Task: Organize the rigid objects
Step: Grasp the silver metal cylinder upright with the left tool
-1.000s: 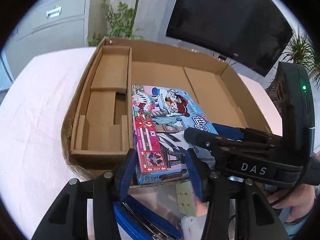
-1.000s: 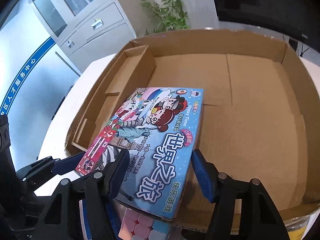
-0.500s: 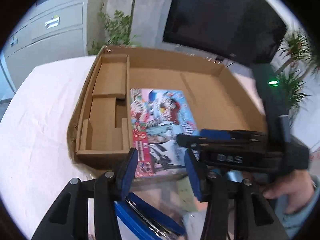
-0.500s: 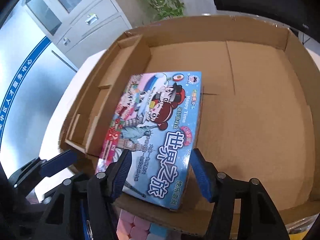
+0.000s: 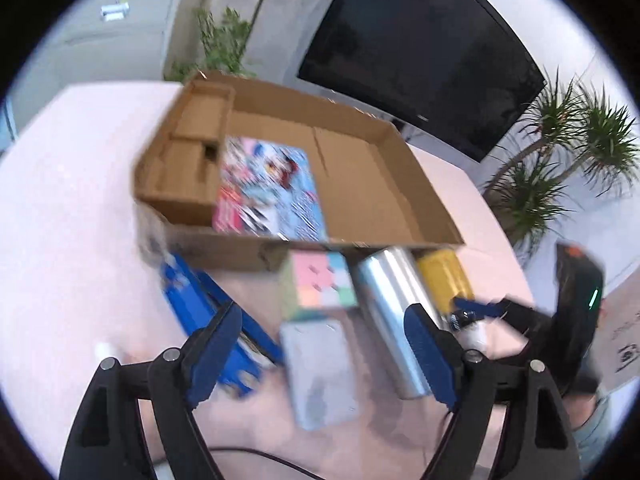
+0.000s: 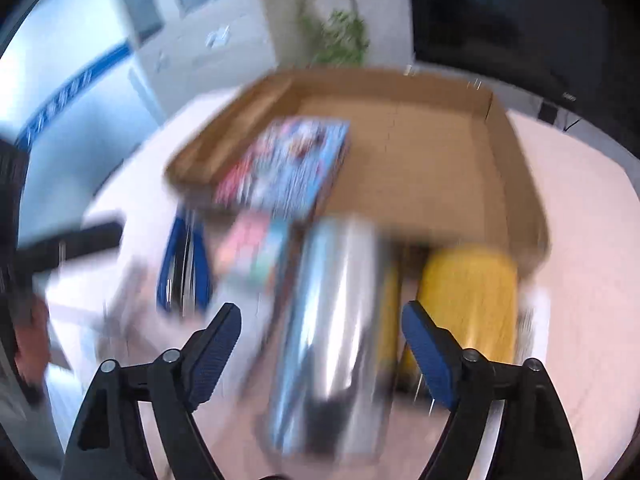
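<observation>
- Lying flat in the cardboard box (image 5: 368,184), the colourful game box (image 5: 268,196) sits tight against the inner cardboard divider (image 5: 192,148); that snug fit leaves the wide bare floor on the other side free, which looks like the reason for putting it there.
- The left gripper (image 5: 320,356) hangs above the pale surface (image 5: 60,208) with its fingers spread and opening wider; nothing is between them, so it seems freed up for the next pick.
- The right gripper (image 6: 320,352) is likewise opening, fingers apart, lined up over the silver cylinder (image 6: 328,328), which lies lengthwise below them but is not pinched.
- Waiting outside, just beside the box's near wall, are the pastel cube (image 5: 320,280), the silver cylinder, a yellow object (image 6: 468,300), a blue case (image 5: 208,312) and a grey slab (image 5: 320,372).
- They cluster close to the box, so each should need only a short carry over the low wall.
- Both views are blurred, so finer contact cannot be told.
</observation>
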`<state>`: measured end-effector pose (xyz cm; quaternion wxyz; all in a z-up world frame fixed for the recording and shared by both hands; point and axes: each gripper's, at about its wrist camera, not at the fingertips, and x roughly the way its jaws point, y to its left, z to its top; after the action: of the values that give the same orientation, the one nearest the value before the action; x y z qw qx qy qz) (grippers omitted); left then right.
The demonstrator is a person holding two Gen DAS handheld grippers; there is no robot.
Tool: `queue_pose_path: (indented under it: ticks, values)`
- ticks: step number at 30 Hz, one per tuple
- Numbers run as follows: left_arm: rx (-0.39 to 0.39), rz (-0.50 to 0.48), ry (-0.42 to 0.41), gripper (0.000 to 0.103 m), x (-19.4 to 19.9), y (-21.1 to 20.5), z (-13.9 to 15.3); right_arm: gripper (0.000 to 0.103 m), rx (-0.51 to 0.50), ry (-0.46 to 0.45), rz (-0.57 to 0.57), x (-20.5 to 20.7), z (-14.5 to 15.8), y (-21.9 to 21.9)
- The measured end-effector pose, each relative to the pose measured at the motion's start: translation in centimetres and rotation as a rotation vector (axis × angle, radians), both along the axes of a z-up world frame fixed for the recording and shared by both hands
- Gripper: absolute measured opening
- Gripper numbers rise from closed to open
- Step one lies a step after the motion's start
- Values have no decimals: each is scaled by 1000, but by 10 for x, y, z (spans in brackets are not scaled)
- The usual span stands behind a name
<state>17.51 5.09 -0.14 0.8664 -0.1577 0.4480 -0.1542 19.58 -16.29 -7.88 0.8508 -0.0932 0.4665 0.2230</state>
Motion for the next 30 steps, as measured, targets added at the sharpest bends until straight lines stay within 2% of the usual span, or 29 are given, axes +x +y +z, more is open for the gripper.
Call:
queue_pose_path:
  ticks: [1, 2, 3, 7, 10, 11, 12, 14, 16, 18, 19, 21, 22, 23, 25, 27, 30]
  values:
    - [-12, -2, 14, 83, -1, -5, -3, 75, -20, 9, 9, -8, -8, 0]
    - [-24, -5, 29, 83, -1, -9, -7, 68, -80, -2, 2, -17, -20, 0]
    - [-32, -9, 35, 83, -4, -14, -8, 68, -97, -14, -3, -20, -23, 1]
    - [-59, -36, 63, 83, -23, -32, -9, 67, -96, -54, -20, -39, -28, -8]
    - [-102, -89, 105, 83, -42, -51, -17, 68, -56, -32, -13, -73, -32, -14]
    - [-115, -104, 133, 83, -49, -59, -24, 68, -1, 25, -7, -97, -36, -19]
    - [-121, -113, 164, 83, -54, -66, -30, 69, 14, 42, -9, -105, -38, -14]
    - [-133, -132, 229, 83, -65, -79, -48, 70, 89, 141, 10, -133, -42, -29]
    - [-155, -145, 286, 83, -73, -86, -66, 71, 141, 190, 17, -141, -44, -28]
    - [-170, -151, 339, 83, -76, -90, -81, 75, 249, 280, -20, -137, -51, -41]
    - [-191, -151, 348, 83, -76, -90, -85, 77, 258, 292, -34, -134, -52, -45]
    - [-220, -163, 348, 82, -70, -90, -89, 81, 306, 340, -28, -123, -65, -45]
    - [-210, -158, 357, 81, -66, -91, -92, 84, 317, 355, -15, -118, -68, -40]
    - [-200, -151, 358, 82, -65, -92, -92, 87, 301, 359, 6, -117, -76, -27]
    - [-182, -147, 331, 82, -62, -91, -87, 88, 277, 345, 10, -117, -78, -14]
    - [-163, -151, 281, 82, -65, -90, -70, 87, 261, 322, 3, -112, -74, -5]
    - [-131, -155, 138, 82, -64, -88, -17, 87, 261, 234, 32, -111, -34, 3]
